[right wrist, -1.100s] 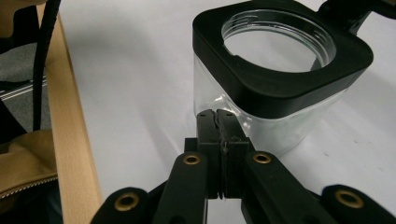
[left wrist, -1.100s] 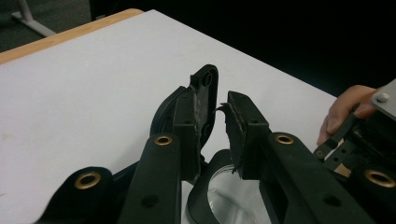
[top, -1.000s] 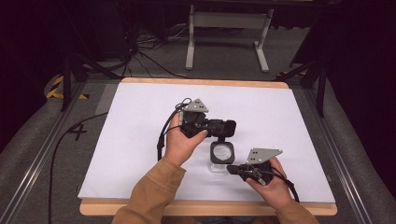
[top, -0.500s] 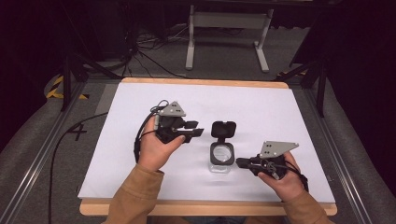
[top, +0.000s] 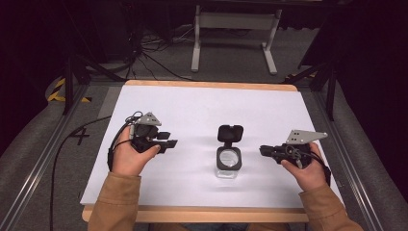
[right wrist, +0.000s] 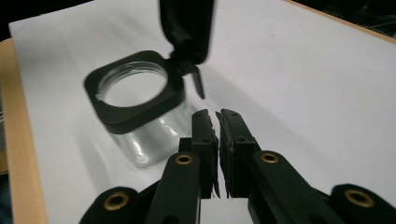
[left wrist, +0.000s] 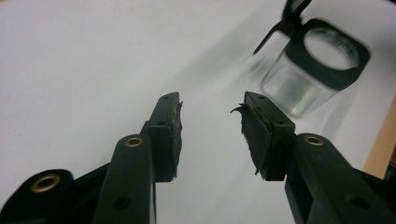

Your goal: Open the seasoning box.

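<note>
- Resting on the white table sheet (top: 192, 110), the left gripper (top: 169, 143) lies at about 9 o'clock from the jar, well apart; its jaws stand released and hold nothing, as the left gripper view (left wrist: 212, 123) confirms.
- Square glass jar (top: 228, 161) with black collar, standing upright near the table's middle front; its hinged lid (top: 230, 133) is flipped open toward 12 o'clock.
- Right gripper (top: 263, 150) at 3 o'clock from the jar, near but apart; its jaws are clenched on nothing (right wrist: 217, 116).
- Judgement: the right gripper is nearer; the jar lies straight ahead along its jaws' axis, toward 9 o'clock.
</note>
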A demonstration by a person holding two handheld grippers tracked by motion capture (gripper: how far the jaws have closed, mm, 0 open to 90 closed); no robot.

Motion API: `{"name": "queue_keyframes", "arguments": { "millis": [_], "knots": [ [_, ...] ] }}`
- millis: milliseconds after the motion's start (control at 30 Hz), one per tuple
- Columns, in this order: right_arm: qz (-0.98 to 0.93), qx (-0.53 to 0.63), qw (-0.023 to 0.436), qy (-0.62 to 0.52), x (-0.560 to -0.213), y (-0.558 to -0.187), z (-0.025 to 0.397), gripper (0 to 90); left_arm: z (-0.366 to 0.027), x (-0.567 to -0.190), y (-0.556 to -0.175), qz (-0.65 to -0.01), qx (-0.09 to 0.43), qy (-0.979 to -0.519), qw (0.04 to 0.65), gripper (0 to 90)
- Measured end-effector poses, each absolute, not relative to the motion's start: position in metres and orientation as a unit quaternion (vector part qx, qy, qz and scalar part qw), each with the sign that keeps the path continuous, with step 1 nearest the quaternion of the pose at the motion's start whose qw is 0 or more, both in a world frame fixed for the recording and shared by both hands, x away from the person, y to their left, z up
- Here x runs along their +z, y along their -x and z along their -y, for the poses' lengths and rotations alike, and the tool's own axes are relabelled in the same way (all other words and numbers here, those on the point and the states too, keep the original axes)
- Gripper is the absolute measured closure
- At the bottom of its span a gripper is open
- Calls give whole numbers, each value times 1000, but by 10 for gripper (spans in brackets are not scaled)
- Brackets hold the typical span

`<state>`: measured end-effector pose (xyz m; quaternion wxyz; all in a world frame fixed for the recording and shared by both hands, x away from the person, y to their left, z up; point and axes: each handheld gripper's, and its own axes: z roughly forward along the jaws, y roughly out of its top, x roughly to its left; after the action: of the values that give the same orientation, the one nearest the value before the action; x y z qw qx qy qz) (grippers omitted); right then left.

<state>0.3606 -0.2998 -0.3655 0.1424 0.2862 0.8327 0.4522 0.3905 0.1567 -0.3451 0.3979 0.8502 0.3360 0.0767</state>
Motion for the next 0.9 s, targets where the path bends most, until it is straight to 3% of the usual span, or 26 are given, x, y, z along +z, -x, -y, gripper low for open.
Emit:
{"name": "queue_keyframes", "arguments": {
  "millis": [433,900],
  "knots": [
    [-819,417,161,-359,-382,-390,340,750,-185,-390,-408,-379,57,-856,347,493],
    [-811,370,149,-427,-419,-409,370,683,-181,-423,-422,-380,38,-869,315,442]
  ]
}}
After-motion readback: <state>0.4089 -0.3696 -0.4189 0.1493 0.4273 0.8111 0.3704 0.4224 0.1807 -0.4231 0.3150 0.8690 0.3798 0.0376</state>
